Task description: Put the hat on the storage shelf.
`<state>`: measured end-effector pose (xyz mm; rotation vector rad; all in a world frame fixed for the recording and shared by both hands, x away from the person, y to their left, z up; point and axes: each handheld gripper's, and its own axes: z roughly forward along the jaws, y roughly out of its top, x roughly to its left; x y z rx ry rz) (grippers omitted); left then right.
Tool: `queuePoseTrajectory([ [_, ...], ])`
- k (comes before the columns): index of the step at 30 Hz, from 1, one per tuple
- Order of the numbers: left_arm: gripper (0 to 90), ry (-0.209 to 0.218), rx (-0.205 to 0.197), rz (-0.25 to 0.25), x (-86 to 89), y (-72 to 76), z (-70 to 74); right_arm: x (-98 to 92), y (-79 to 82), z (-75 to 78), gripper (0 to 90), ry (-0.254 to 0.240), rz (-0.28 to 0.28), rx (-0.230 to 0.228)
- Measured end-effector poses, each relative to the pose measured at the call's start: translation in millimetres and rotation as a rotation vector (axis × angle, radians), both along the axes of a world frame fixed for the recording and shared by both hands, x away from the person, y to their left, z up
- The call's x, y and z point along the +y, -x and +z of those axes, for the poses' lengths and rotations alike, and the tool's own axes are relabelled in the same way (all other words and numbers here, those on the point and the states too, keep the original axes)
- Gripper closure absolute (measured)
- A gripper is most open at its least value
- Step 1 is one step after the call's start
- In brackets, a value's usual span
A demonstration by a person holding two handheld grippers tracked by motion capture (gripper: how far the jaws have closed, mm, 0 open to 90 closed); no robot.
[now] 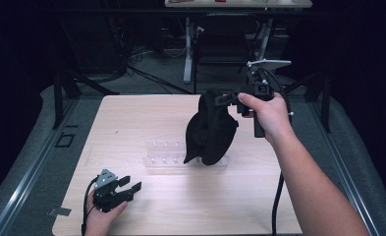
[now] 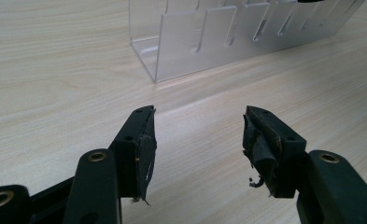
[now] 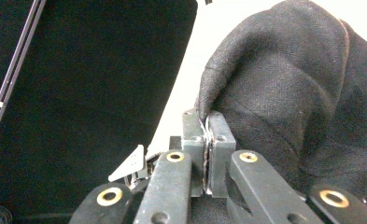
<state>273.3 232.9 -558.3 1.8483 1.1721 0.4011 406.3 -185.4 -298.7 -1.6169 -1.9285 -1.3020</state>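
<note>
Spreading across the middle of the high view, the light wooden table [image 1: 180, 206] carries everything else, and its pale grain bears no print or label that can be read. Around it runs grey floor, with dark stands and cables at the far side.

Hanging above the table's middle, right of centre, is the black cloth [image 1: 211, 129], a soft dark fabric piece that droops in a rounded bundle with its lower edge down by the clear acrylic rack [image 1: 167, 158]; whether it touches the rack cannot be told. No tag or writing can be made out on the cloth. In the right gripper view its coarse weave [image 3: 288, 93] fills the right half, with a fold of its edge pinched at the jaw tips.

The rack lies long-ways from left to right at the table's centre, with slotted upright walls [image 2: 209, 42] seen close in the left gripper view; it is plain, without lettering.

The right gripper [image 1: 230, 98], held up at the far right by a hand [image 1: 269, 115], is clenched on the cloth's top edge, jaws pressed together [image 3: 208, 135].

The left gripper [image 1: 129, 184] rests low at the near left, jaws spread apart and holding nothing [image 2: 197, 140], near the rack's left end.
</note>
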Motion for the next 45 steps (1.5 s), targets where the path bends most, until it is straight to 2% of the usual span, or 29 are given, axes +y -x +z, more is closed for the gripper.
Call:
queuePoseTrajectory([
  [5, 44.4, -0.003, 0.007, -0.009, -0.6, -0.1, 1.4, 2.1, -1.4, -3.2, 88.6, 0.012, 0.002, 0.004],
  [13, 44.5, 0.015, -0.003, -0.023, -8.0, -1.7, 5.1, 8.0, -1.0, -3.8, 88.5, 0.008, 0.001, -0.007],
  [17, 44.6, 0.016, -0.007, -0.045, -14.3, -3.0, 12.0, 15.1, 0.0, -3.6, 88.5, 0.002, 0.014, -0.014],
  [21, 45.0, 0.031, -0.026, -0.067, -22.1, -4.0, 21.0, 23.9, -0.2, -3.5, 88.4, -0.011, 0.022, -0.019],
  [25, 45.5, 0.016, -0.057, -0.097, -30.3, -6.0, 29.1, 30.5, -0.6, -2.9, 88.4, -0.015, 0.030, -0.022],
  [30, 46.3, 0.001, -0.069, -0.118, -40.2, -11.6, 34.7, 34.9, -0.6, -3.7, 88.4, -0.022, 0.039, -0.023],
  [38, 47.8, -0.001, -0.097, -0.160, -60.5, -17.6, 47.1, 37.4, -1.4, -5.7, 88.4, -0.042, 0.032, -0.025],
  [45, 51.8, 0.006, -0.107, -0.179, -75.1, -23.4, 51.5, 40.6, -0.8, -6.9, 88.4, -0.057, 0.042, -0.022],
])
